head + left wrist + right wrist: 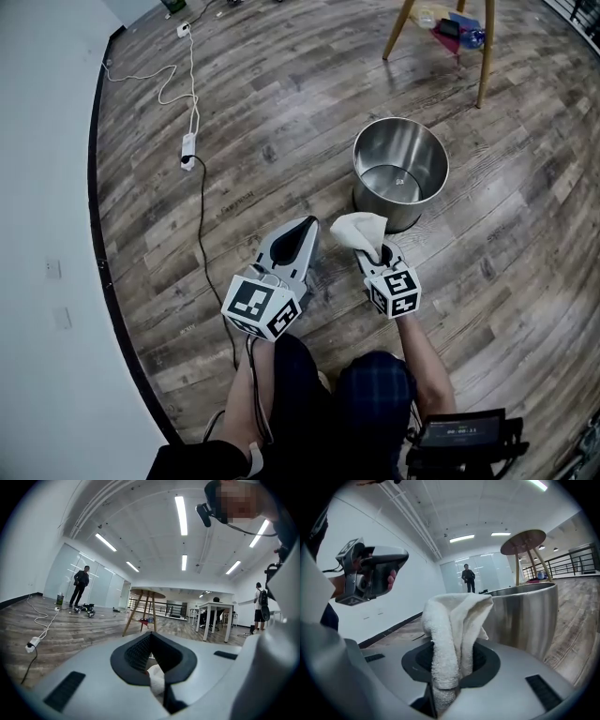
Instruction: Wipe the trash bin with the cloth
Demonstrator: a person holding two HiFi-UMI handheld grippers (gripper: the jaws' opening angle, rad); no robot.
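Note:
The trash bin (400, 173) is a round open steel can standing upright on the wood floor. The cloth (359, 230) is a white towel, bunched and sticking up out of my right gripper (379, 253), which is shut on it just short of the bin's near wall. In the right gripper view the cloth (452, 620) rises between the jaws, with the bin (527, 616) close behind it to the right. My left gripper (307, 226) hovers to the left of the cloth, its jaws shut tip to tip and holding nothing. It also shows at upper left as the left gripper (401, 556).
A white power strip (187, 148) and its cables run along the floor at the left near the wall. Wooden stool legs (483, 52) stand behind the bin. A person (80, 585) stands far off, and a round wooden table (147, 595) is beyond.

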